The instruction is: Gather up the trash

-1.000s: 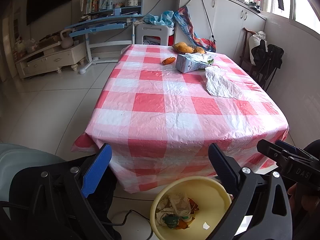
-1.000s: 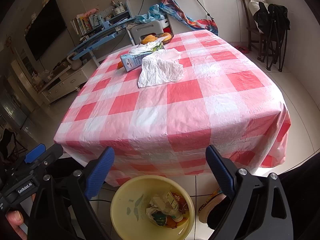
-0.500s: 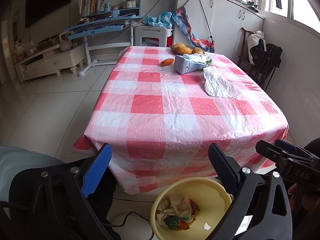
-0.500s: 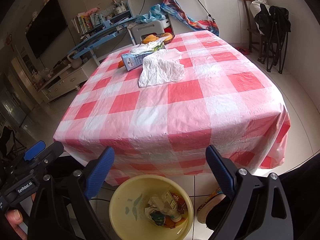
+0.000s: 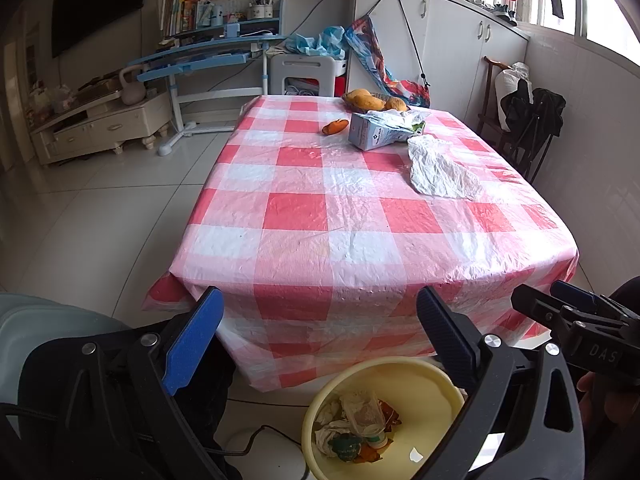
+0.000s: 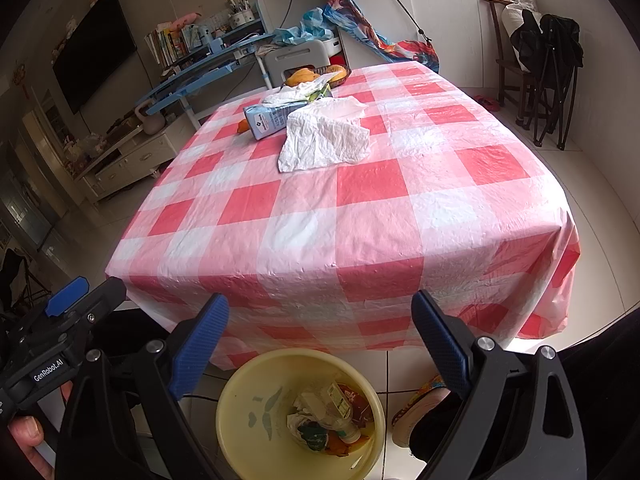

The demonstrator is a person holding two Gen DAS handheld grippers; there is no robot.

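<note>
A yellow bin (image 5: 424,384) (image 6: 248,396) stands on the floor at the table's near edge and holds crumpled wrappers and a small bottle. On the red-and-white checked table (image 5: 320,208) (image 6: 360,208) lie a crumpled white plastic bag (image 5: 440,168) (image 6: 324,140), a light-blue carton (image 5: 372,132) (image 6: 268,120) with white wrapping on it, and an orange scrap (image 5: 335,127). My left gripper (image 5: 320,320) and right gripper (image 6: 320,320) are both open and empty, above the bin, short of the table.
A basket of yellow fruit (image 5: 372,100) sits at the table's far end. A white stool (image 5: 304,74), a blue desk (image 5: 200,56) and white cabinets (image 5: 440,32) stand behind. A dark folding chair (image 6: 552,56) is at the right. A shoe (image 6: 420,408) lies by the bin.
Both grippers have risen and tilted slightly, so the table sits lower and nearer in view. Nothing was taken hold of or let go.
</note>
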